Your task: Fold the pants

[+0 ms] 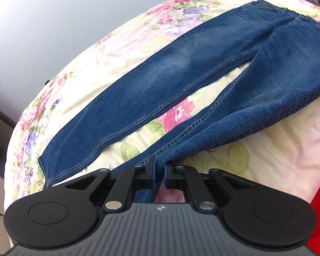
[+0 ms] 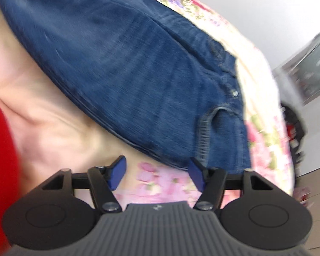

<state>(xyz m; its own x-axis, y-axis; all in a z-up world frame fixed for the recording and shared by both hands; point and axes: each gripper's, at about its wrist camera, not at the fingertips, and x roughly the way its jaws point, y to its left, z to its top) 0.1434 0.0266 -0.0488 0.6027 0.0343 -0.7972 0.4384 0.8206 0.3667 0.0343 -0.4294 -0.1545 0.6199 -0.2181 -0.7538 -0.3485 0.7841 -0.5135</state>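
The jeans (image 1: 181, 72) lie spread on the floral bed (image 1: 79, 79), soft, heavy denim: the left claw (image 1: 159, 176) pinches 1 hem at 6 o'clock, while the right claw (image 2: 156, 176) gapes empty near the waistband (image 2: 228, 81) at 2 o'clock.

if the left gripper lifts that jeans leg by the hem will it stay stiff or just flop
Likely flop: the jeans already sag in a soft curve from the left gripper, whose jaws are pinched shut on the hem. The denim looks thick with heavy seams, so it will probably hang weighty and drag. On the floral bedspread it should rub and bunch rather than slide.
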